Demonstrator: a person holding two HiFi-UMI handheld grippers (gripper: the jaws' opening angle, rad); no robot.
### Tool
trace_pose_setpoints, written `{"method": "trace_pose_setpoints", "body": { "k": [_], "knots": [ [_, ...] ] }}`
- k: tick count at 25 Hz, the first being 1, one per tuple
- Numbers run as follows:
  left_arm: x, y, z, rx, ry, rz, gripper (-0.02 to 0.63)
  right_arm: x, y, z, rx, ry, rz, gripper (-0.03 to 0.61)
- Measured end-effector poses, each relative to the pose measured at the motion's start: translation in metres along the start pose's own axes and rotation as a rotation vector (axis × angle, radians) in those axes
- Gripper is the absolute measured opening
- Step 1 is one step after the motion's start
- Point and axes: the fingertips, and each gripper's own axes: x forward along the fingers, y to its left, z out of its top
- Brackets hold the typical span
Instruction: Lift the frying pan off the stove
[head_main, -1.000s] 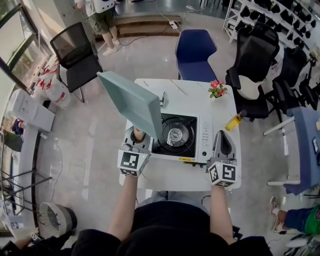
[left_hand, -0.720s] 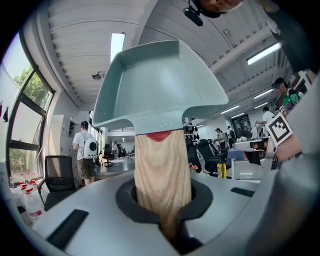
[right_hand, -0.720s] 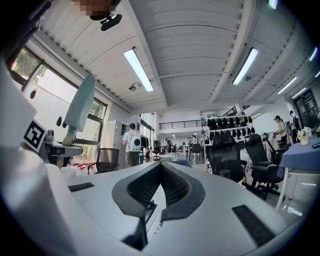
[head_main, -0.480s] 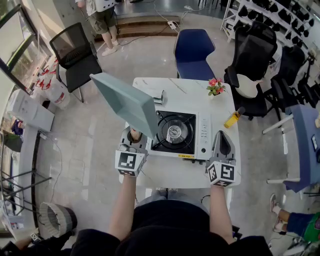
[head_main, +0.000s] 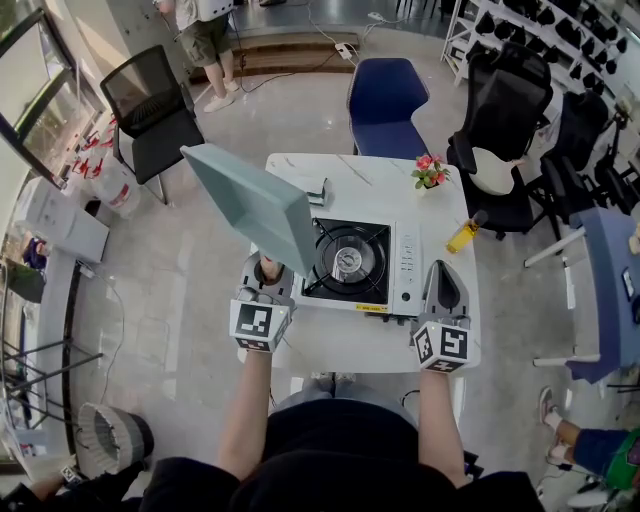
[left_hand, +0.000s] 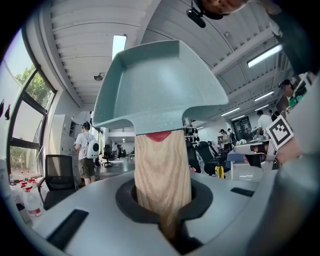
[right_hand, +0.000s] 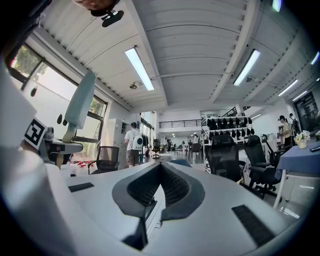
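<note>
Teal and square, the frying pan (head_main: 255, 205) sits left of centre in the head view. It is raised clear of the stove (head_main: 352, 262) and tipped steeply on edge, and its lower corner overlaps the stove's left side in the picture. Its pale wooden handle (left_hand: 162, 170) runs down into the left gripper (head_main: 266, 272), whose jaws are clamped on the wood. In the left gripper view the handle fills the gap between the jaws and the pan's body spreads above it against the ceiling.

The stove is a black and white tabletop burner, and it stands bare-topped in the middle of the white worktop (head_main: 370, 345). The right gripper (head_main: 443, 272) hovers at the lower right of the worktop, just beside the stove's right end. Its jaws are pressed together with nothing between them.

Toward the worktop's upper right corner stands a small pot of pink flowers (head_main: 432, 175), and a yellow bottle (head_main: 465, 236) lies at the right edge. A blue chair (head_main: 387, 100) stands beyond the worktop at the top of the frame.
</note>
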Motion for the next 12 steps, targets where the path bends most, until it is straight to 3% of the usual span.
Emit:
{"method": "trace_pose_setpoints", "body": {
  "k": [12],
  "knots": [
    [-0.0073, -0.0031, 0.0009, 0.005, 0.003, -0.004, 0.044, -0.0064, 0.0041, 0.0027, 0.011, 0.007, -0.005, 0.002]
  ]
}}
